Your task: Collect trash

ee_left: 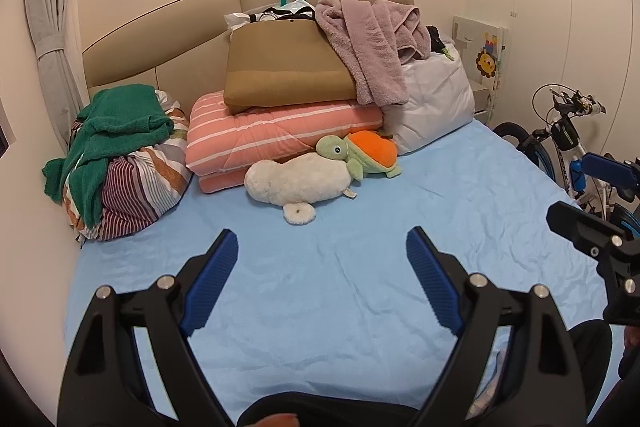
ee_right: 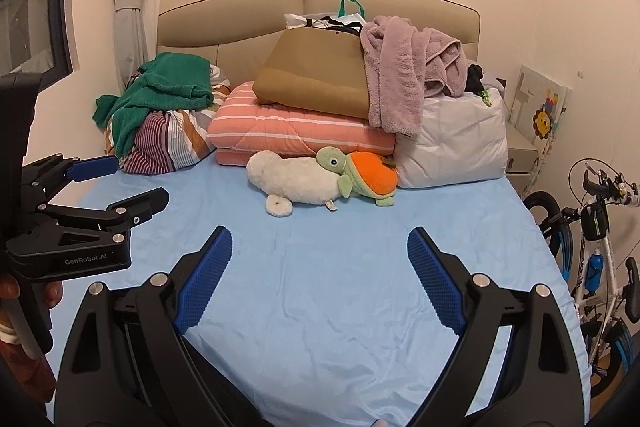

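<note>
Home bedroom, bed (ee_left: pixel 360 287) with blue sheet and padded headboard (ee_left: pixel 192 23), folded quilt (ee_left: pixel 280 135), plush toys (ee_left: pixel 304 179), tied curtain (ee_left: pixel 48 27), bicycle (ee_left: pixel 568 143) alongside

Soft, even warm indoor light, sharp focus, faint shadows; fisheye bending and dark corners.

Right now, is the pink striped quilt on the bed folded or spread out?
Folded. The pink striped quilt sits as a thick, layered block at the headboard end, with a tan bag resting on top of it.
</note>
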### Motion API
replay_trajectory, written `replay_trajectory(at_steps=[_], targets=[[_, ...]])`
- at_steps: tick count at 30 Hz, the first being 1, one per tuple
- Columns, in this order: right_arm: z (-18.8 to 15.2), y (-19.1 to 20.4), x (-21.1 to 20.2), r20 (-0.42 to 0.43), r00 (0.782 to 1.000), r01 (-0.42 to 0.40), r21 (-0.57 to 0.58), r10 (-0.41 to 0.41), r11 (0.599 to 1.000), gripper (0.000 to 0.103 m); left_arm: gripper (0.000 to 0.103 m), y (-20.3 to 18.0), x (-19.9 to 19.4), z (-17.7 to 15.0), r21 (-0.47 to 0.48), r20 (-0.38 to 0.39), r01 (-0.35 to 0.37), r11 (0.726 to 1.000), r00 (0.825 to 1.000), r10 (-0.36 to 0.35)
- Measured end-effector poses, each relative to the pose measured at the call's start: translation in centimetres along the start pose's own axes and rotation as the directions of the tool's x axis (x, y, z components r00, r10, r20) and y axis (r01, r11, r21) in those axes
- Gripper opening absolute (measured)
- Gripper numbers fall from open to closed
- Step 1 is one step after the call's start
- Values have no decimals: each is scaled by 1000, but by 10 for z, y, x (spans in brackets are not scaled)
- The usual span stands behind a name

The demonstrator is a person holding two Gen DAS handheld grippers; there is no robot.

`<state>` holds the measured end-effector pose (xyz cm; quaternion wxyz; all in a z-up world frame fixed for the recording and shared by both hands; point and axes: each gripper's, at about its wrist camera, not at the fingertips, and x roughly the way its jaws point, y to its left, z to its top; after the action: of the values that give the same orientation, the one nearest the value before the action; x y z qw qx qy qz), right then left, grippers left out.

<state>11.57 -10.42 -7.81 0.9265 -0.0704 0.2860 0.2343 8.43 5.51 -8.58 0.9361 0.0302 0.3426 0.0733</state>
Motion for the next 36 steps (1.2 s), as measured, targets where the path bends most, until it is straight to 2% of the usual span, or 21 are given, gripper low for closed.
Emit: replay_trajectory(at_steps=[10,19,36], targets=[[18,-1,11,6,1000,-10,-13,10,1000,86,86,7,3,13,-6,4,-19,1000,1000,19],[27,-1,13,5,1000,-24,-18,24,1000,86,86,11,2,22,-17,5,-5,1000,1000,5],[35,-6,21,-28,1000,-16,-25,15,1000,86,86,12,-2,23,-16,0,1,1000,1000,-1]])
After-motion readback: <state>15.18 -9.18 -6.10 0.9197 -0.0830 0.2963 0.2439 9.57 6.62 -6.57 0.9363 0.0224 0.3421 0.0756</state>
